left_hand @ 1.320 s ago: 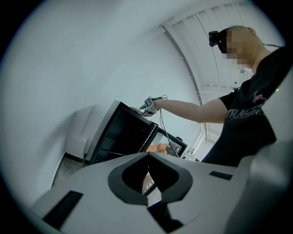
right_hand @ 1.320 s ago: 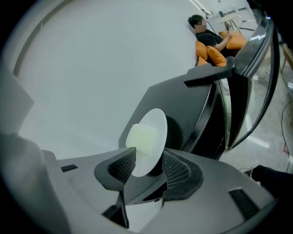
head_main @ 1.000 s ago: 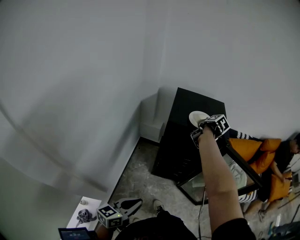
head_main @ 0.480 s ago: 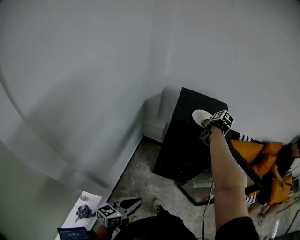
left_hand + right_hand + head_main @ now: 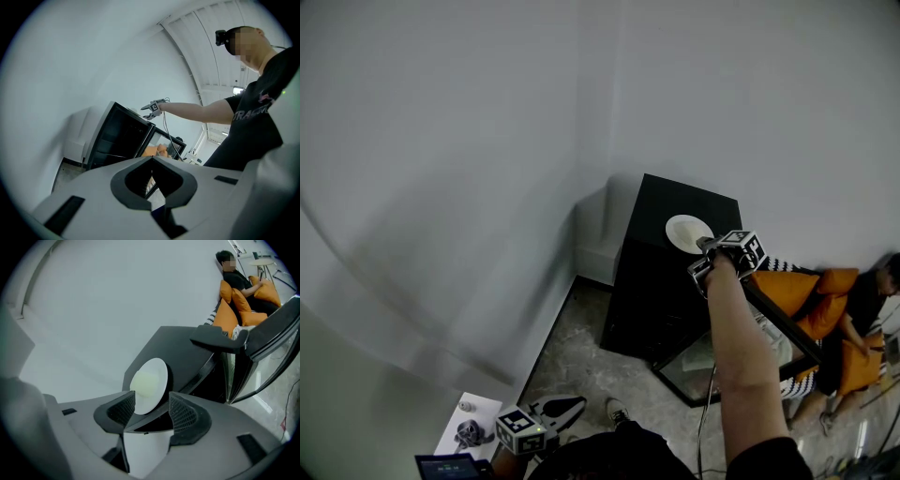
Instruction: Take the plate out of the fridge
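A white plate lies flat on top of the black fridge. My right gripper is at the plate's near right rim, at arm's length. In the right gripper view the plate rests on the fridge top. Its near rim shows in the gap of my right gripper, whose jaws have just been opening and stand wide, the pads clear of the plate. My left gripper hangs low at the bottom left. Its tips meet on nothing in the left gripper view.
The fridge's glass door stands open toward the right. A person sits on orange cushions beyond it. A small white stand with a grey object is at the bottom left. Grey walls meet in a corner behind the fridge.
More of the plate shows now beside my right gripper, which sits slightly nearer than before. My left gripper has stayed where it was.
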The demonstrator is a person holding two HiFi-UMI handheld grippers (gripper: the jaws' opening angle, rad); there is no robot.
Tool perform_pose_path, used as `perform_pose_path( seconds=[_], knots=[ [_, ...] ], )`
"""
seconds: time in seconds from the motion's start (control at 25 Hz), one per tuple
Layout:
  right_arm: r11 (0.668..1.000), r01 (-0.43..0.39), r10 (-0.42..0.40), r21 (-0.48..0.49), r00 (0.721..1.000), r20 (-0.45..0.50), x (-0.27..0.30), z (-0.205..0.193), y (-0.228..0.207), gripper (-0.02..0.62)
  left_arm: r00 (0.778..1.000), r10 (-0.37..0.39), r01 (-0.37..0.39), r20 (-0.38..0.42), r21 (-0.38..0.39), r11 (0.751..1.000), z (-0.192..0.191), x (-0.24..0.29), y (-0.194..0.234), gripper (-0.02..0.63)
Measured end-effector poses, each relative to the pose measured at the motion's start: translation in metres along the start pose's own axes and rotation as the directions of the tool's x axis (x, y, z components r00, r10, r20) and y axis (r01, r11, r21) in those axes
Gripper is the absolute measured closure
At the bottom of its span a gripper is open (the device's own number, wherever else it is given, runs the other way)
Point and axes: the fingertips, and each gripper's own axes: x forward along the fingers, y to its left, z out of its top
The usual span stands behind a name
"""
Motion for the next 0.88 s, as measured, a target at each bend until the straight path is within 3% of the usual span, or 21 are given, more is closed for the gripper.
perform_pose_path(
  seconds=[0.08, 0.2, 0.28, 0.36, 0.48, 0.64, 0.76, 0.88],
  knots=[
    [0.999, -0.009, 0.012, -0.050, 0.998, 0.064, -0.015, 0.003, -0.005, 0.377, 1.000, -0.006, 0.006, 0.006, -0.004, 1.000, 0.002, 0.001, -0.003, 0.607],
    [0.982, -0.102, 0.129, -0.161, 0.977, 0.169, -0.046, 0.008, -0.002, 0.384, 1.000, -0.016, 0.016, -0.009, 0.012, 1.000, 0.002, -0.001, -0.006, 0.607],
    [0.957, -0.196, 0.240, -0.212, 0.949, 0.206, -0.070, 0.005, 0.003, 0.560, 1.000, -0.024, 0.025, -0.017, 0.024, 0.999, 0.004, -0.004, -0.009, 0.607],
    [0.913, -0.308, 0.365, -0.269, 0.910, 0.198, -0.096, -0.005, 0.009, 0.589, 0.999, -0.036, 0.037, -0.024, 0.039, 0.999, 0.006, -0.009, -0.015, 0.607],
    [0.807, -0.436, 0.508, -0.397, 0.857, 0.091, -0.132, -0.039, 0.008, 0.589, 0.996, -0.070, 0.073, -0.046, 0.053, 0.996, 0.010, -0.013, -0.027, 0.607],
    [0.664, -0.566, 0.596, -0.489, 0.795, -0.112, -0.177, -0.132, -0.023, 0.589, 0.988, -0.118, 0.125, -0.104, 0.067, 0.990, -0.002, -0.016, -0.039, 0.607],
    [0.596, -0.570, 0.548, -0.566, 0.803, -0.233, -0.204, -0.211, -0.067, 0.589, 0.976, -0.163, 0.173, -0.148, 0.061, 0.983, -0.018, -0.015, -0.053, 0.607],
    [0.559, -0.576, 0.502, -0.596, 0.808, -0.310, -0.235, -0.274, -0.101, 0.589, 0.957, -0.215, 0.229, -0.194, 0.050, 0.972, -0.032, -0.009, -0.068, 0.607]
  ],
)
